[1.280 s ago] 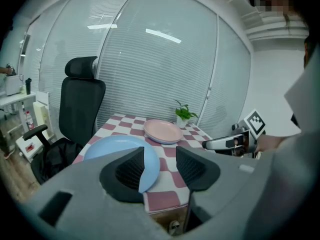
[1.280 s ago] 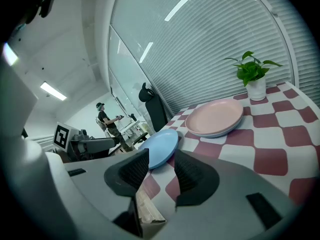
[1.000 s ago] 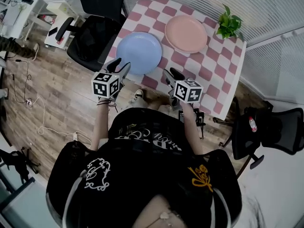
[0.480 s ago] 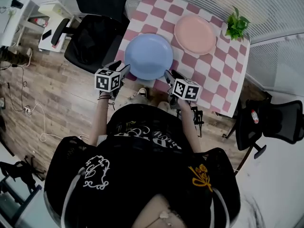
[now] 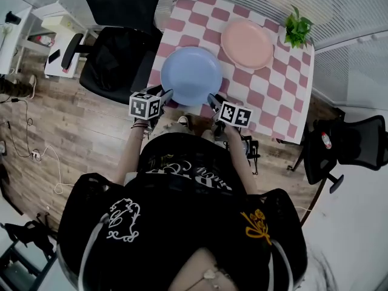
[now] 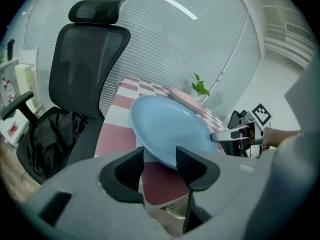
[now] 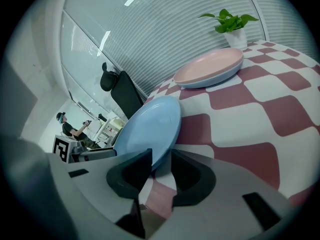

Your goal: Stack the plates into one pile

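A blue plate [image 5: 191, 76] lies near the front edge of the red-and-white checked table [image 5: 267, 96]. A pink plate [image 5: 247, 43] lies apart from it, farther back. My left gripper [image 5: 165, 93] is at the blue plate's near-left rim, and my right gripper [image 5: 212, 99] is at its near-right rim. In the left gripper view the blue plate's [image 6: 170, 126] rim sits between the open jaws of the left gripper [image 6: 159, 159]. In the right gripper view the right gripper's [image 7: 159, 164] jaws are closing around the blue plate's [image 7: 150, 129] rim, with a thin gap still showing.
A small potted plant [image 5: 297, 28] stands at the table's far right corner, behind the pink plate [image 7: 210, 68]. A black office chair [image 5: 115, 59] stands just left of the table and another [image 5: 351, 150] to its right. A person [image 7: 70, 129] stands far off.
Both grippers have come forward from short of the table to the blue plate's near rim, one on each side. The plates have not moved.
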`<state>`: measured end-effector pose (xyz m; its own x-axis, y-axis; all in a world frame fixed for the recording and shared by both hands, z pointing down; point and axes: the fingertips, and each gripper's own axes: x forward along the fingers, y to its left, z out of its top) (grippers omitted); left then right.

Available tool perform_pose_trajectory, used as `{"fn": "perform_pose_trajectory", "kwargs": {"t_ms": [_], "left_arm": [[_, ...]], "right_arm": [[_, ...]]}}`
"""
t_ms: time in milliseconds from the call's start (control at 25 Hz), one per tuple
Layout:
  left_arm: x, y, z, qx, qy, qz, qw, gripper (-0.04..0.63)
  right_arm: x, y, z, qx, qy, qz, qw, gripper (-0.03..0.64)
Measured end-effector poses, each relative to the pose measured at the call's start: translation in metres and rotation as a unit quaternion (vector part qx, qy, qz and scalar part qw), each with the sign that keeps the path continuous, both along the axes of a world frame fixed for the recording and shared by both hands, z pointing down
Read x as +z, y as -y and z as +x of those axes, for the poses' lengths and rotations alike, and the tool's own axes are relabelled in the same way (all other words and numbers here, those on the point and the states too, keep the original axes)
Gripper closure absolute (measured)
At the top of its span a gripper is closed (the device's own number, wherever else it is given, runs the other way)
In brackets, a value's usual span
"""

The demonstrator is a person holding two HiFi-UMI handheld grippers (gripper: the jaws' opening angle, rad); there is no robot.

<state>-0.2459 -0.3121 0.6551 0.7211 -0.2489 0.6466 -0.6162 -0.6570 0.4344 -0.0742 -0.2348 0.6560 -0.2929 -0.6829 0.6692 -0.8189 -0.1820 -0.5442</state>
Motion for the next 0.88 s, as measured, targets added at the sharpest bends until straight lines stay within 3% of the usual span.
{"fn": "perform_pose_trajectory", "kwargs": {"t_ms": [240, 440, 880], "left_arm": [[-0.005, -0.002, 0.000, 0.029, 0.006, 0.017, 0.9994, 0.387], [-0.023, 0.002, 0.002, 0.039, -0.012, 0.038, 0.9984, 0.387], [-0.065, 0.006, 0.025, 0.048, -0.048, 0.093, 0.9934, 0.387]], "right_arm": [[-0.002, -0.001, -0.001, 0.012, -0.003, -0.001, 1.000, 0.514], [-0.017, -0.003, -0.003, 0.024, -0.002, 0.010, 1.000, 0.514], [-0.065, -0.002, 0.020, 0.034, -0.050, 0.052, 0.997, 0.514]]}}
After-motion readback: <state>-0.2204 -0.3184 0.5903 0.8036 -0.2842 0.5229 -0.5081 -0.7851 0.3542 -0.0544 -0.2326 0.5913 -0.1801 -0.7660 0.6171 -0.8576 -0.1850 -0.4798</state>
